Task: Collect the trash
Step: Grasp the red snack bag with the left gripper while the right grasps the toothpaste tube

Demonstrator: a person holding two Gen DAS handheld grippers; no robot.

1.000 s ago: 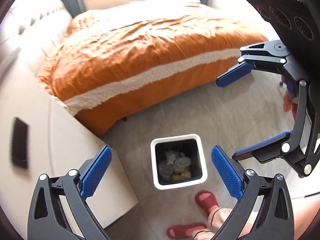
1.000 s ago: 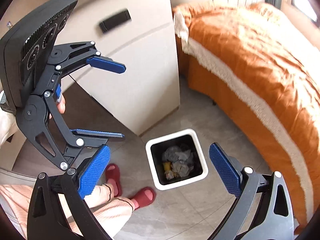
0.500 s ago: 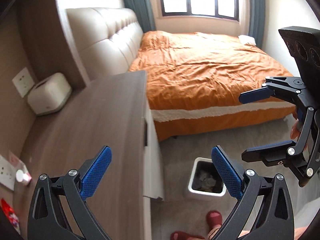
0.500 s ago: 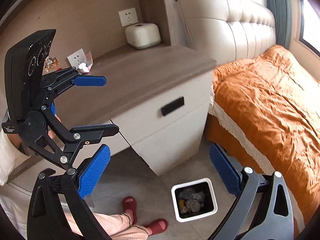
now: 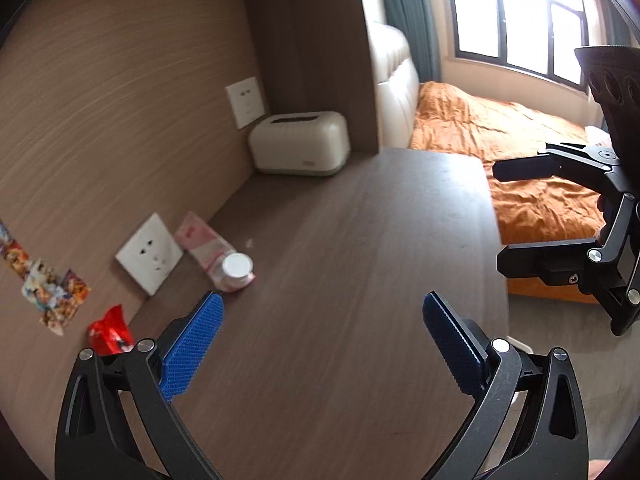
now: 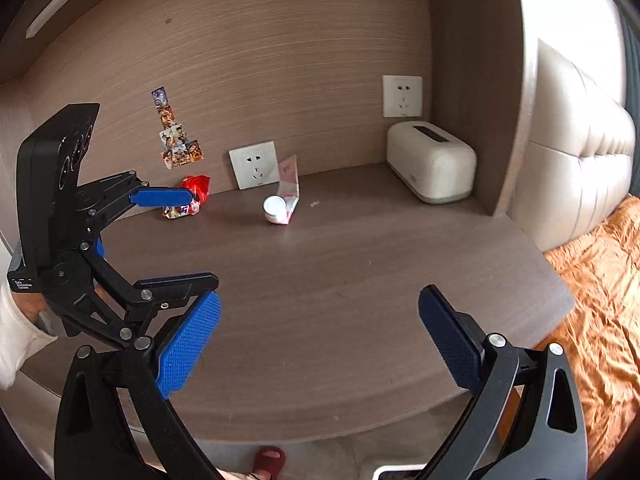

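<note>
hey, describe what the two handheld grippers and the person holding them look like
Both the left gripper and right gripper are black linkage frames with silver pivot screws. Their jaws carry blue textured pads. Seen from the right wrist, the left one has a black box with round ports and a small white label. The hand holding it wears a white sleeve; a red slipper shows below.

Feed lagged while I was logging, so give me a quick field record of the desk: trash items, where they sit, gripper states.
surface: wooden desk
trash 1: red wrapper, by the back wall, left of the low wall socket
trash 2: pink carton with a white cap, lying in front of that socket
other item: cream tissue box, back right corner
left gripper: open, empty, above the desk
right gripper: open, empty, above the desk's front edge
bin: only a white rim shows at the bottom of the right wrist view
</note>
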